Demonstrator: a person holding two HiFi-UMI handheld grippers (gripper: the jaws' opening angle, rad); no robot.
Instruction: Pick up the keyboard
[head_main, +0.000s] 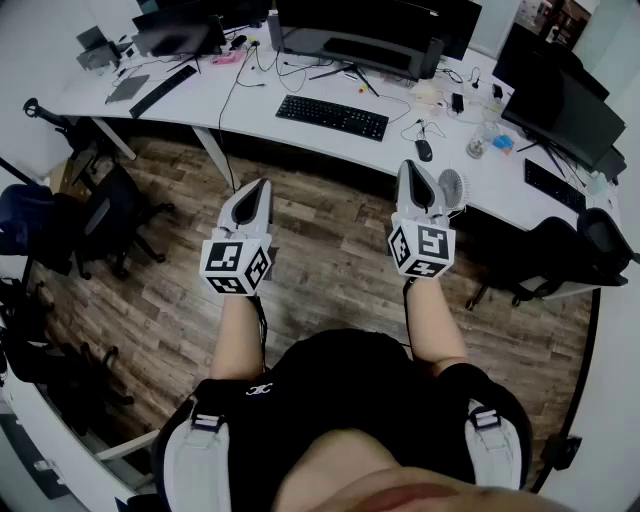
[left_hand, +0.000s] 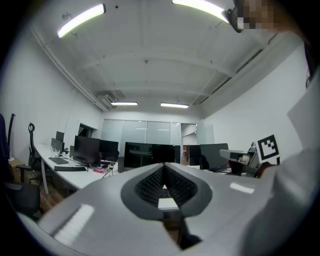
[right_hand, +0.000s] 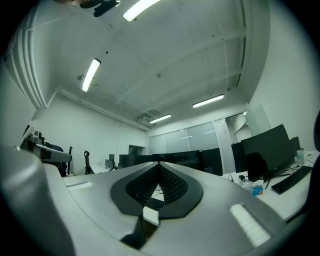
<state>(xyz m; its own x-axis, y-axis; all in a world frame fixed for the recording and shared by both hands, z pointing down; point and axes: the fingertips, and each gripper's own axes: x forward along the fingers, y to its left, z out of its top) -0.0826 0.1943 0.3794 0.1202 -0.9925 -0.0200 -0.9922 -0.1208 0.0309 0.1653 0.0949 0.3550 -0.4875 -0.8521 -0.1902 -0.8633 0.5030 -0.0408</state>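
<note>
- A flat black keyboard (head_main: 332, 117) lies on the curved white desk (head_main: 250, 110), near the desk's front edge and just in front of a dark monitor (head_main: 350, 35).
- Bare wood-plank floor (head_main: 330, 260) lies open between the desk's edge and the person.
- The left gripper (head_main: 262, 188) and right gripper (head_main: 408, 168), grey and tapered, hover short of the desk. Both have their jaws pressed together on nothing.
- Only the gripper views show the ceiling strip lights (right_hand: 92, 74).

Hand-held grippers (head_main: 262, 185) (head_main: 409, 166): two, one marker cube (head_main: 237, 266) (head_main: 421, 250) each. Black keyboards (head_main: 331, 117) (head_main: 163, 90) (head_main: 551, 185) on table (head_main: 250, 115): three. Mouse (head_main: 424, 150): one. Counts from head view.
</note>
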